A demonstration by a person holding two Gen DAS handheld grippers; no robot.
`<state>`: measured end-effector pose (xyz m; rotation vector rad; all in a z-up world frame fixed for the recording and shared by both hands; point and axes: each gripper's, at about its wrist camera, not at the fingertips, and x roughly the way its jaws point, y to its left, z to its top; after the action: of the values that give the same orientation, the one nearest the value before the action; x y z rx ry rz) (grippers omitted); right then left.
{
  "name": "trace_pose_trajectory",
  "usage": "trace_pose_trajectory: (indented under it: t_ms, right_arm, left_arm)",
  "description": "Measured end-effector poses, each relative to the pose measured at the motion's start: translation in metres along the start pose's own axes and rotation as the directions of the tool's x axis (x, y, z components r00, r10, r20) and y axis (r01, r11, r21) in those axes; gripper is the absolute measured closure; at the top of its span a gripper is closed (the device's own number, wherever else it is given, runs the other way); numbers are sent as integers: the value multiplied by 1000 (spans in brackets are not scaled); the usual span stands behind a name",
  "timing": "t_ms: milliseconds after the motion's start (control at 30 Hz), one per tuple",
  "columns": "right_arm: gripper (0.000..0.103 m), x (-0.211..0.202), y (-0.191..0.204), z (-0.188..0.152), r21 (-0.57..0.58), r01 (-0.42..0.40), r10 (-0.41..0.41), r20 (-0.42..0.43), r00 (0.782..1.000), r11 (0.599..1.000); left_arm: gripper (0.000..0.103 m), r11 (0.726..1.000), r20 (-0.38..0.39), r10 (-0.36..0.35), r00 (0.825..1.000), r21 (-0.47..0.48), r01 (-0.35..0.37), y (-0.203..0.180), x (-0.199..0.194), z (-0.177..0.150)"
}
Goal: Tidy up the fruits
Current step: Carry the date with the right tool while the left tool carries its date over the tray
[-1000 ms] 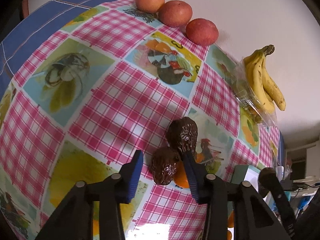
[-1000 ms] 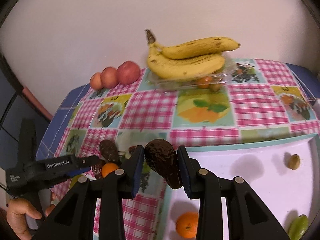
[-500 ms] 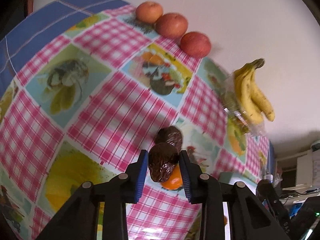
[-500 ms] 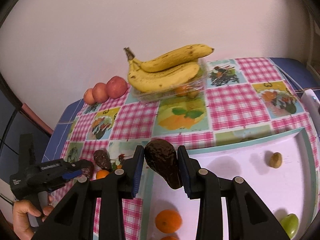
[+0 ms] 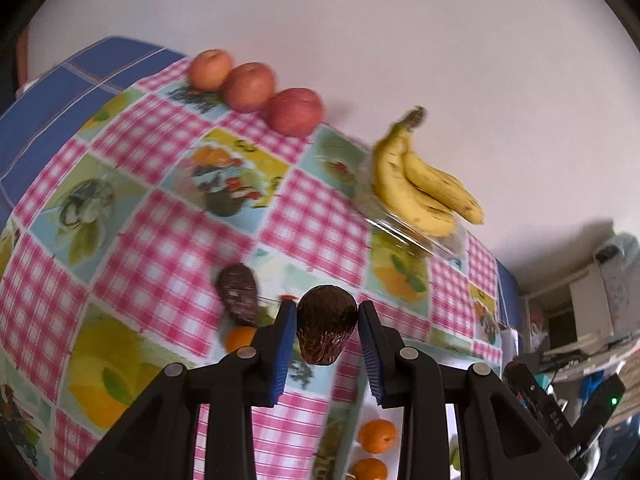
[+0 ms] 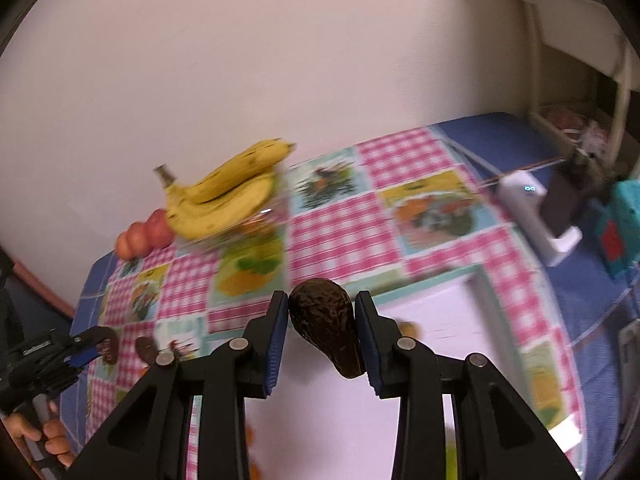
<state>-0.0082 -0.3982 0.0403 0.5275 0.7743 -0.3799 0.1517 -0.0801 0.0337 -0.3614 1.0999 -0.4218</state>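
1. My left claw [image 5: 327, 330] is clamped on a dark brown, wrinkled-skinned avocado [image 5: 326, 330], held clear above the tabletop [image 5: 168, 240] with its pink-check, fruit-print oilcloth.
2. My right claw [image 6: 322, 330] grips a second dark, pear-shaped avocado [image 6: 328, 330], pinched at its broad end with the narrow end pointing back toward me; it hangs over the near part of the flat white tray with the pale green rim [image 6: 440, 320].
3. A third dark avocado [image 5: 238, 294] lies on the cloth just left of my left claw, with a small orange mandarin [image 5: 240, 338] just nearer than it.
4. Two more mandarins [image 5: 376, 436] sit on the tray, near my left claw's right finger. The yellow banana bunch [image 5: 420, 188] rests on a clear plastic box at the far right, and three red apples [image 5: 250, 86] line the far edge by the wall.
5. I judge the step to be carrying both avocados to the tray. To do it well, I should keep the squeeze gentle, since ripe skin bruises.
6. I should lower the right one flat onto a bare white patch, clear of the mandarins, before opening, so it does not roll.
7. I should set the left one just beside it, grouping like with like.
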Motion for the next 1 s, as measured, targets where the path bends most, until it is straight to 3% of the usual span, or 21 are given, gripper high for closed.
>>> trace_pose_trajectory:
  t_ms: [233,533,700,1000]
  right_arm:
    - [67,-15,-43,4,36,82,-82,14,996,996]
    - [67,-22,-71,4,56,101,-102,23,995,993]
    - [67,-13,-77,1,65,89,-89,-2,996,994]
    - [67,28,-88,-20,70,112,-103,-125,987,991]
  left_arm:
    - [69,991,-27,-15,1000,133,19,-50,8,-20]
    - [69,961,-90,14,996,275,12,-96,35,-53]
    - [69,945,-119,65,991,325,-23,-106,53,-69]
    - [69,935,-170,134,976,348,-68,-99,82,-85]
